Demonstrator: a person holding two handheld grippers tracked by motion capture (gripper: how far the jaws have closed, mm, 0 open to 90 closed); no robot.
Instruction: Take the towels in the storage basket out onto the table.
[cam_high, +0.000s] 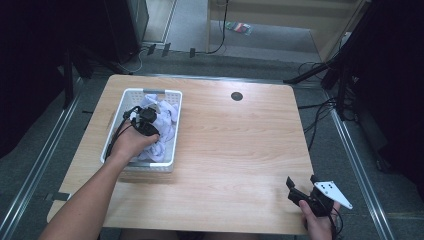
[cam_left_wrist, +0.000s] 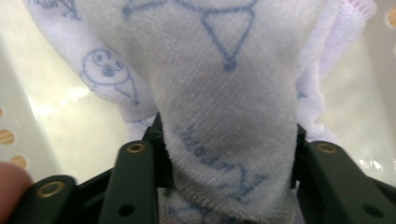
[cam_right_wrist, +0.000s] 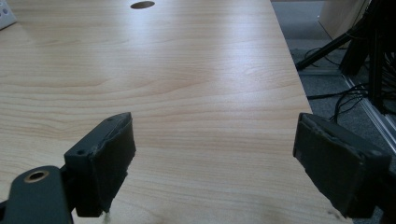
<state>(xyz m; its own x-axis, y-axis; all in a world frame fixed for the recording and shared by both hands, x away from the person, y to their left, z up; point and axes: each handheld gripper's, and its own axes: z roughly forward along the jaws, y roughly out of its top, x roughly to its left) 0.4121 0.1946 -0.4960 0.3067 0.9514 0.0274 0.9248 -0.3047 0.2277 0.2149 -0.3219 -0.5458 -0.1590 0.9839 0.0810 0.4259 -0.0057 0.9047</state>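
A white perforated basket (cam_high: 150, 167) stands on the left part of the wooden table (cam_high: 235, 145), with white cloths printed in blue (cam_high: 166, 114) heaped inside. My left gripper (cam_high: 146, 121) reaches down into the basket. In the left gripper view its jaws are shut on a fold of white terry cloth (cam_left_wrist: 224, 116) with blue drawings, and the left gripper (cam_left_wrist: 229, 182) pinches it from both sides. My right gripper (cam_high: 302, 181) hovers over the near right corner of the table. In the right gripper view it (cam_right_wrist: 215, 158) stands open with bare wood between its pads.
A round dark cable hole (cam_high: 237, 96) sits near the table's far edge. Cables and stand legs (cam_high: 320, 75) lie on the floor to the right of the table. A corner of the basket (cam_right_wrist: 5, 14) shows at the top left of the right gripper view.
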